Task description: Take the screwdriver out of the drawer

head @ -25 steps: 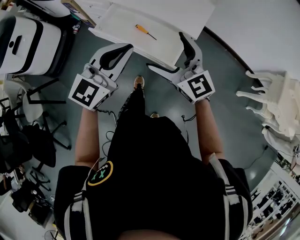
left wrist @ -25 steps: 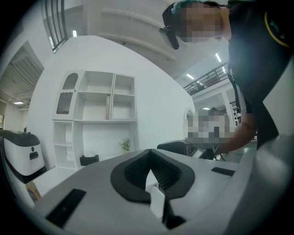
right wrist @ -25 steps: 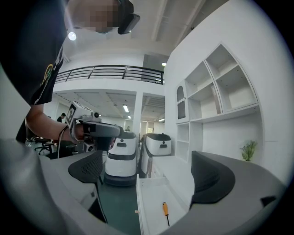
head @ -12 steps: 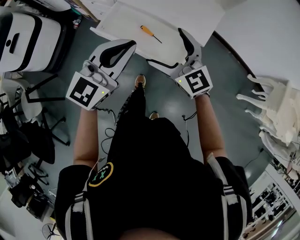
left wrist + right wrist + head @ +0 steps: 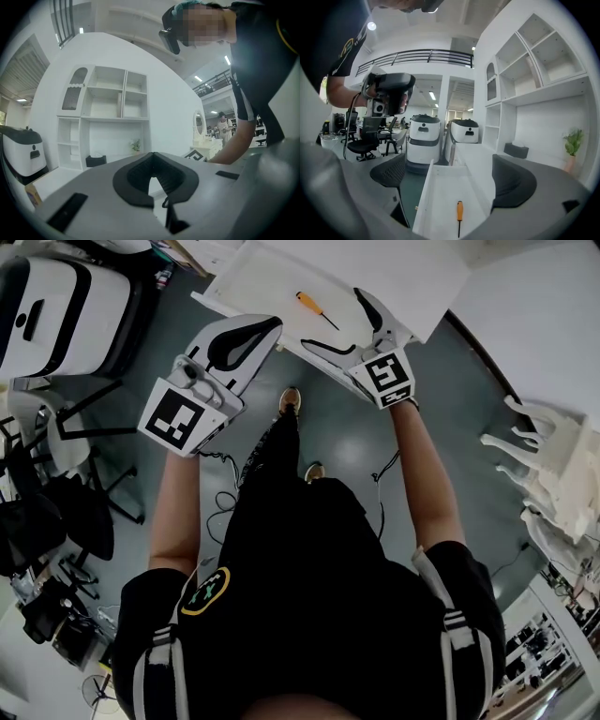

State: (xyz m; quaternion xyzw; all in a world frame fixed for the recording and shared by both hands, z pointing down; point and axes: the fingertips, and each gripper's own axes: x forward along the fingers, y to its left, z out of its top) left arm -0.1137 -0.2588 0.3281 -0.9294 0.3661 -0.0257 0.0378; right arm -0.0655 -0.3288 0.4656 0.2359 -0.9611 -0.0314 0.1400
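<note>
Place: open office or robotics lab
Left: office chairs (image 5: pixel 364 141)
Centre: two white robots (image 5: pixel 423 137)
Right: white shelving (image 5: pixel 536 58)

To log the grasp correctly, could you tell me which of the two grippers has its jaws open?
The right gripper: its jaws stand wide apart, facing the orange-handled screwdriver in the drawer. The left gripper's jaws are together.

The drawer (image 5: pixel 272 282) runs off the top edge of the head view, its far end unseen, and the right gripper (image 5: pixel 334 319) covers part of its front wall. In the right gripper view the screwdriver (image 5: pixel 459 211) has a tip too thin to make out, and the drawer's near end is cut off below.
</note>
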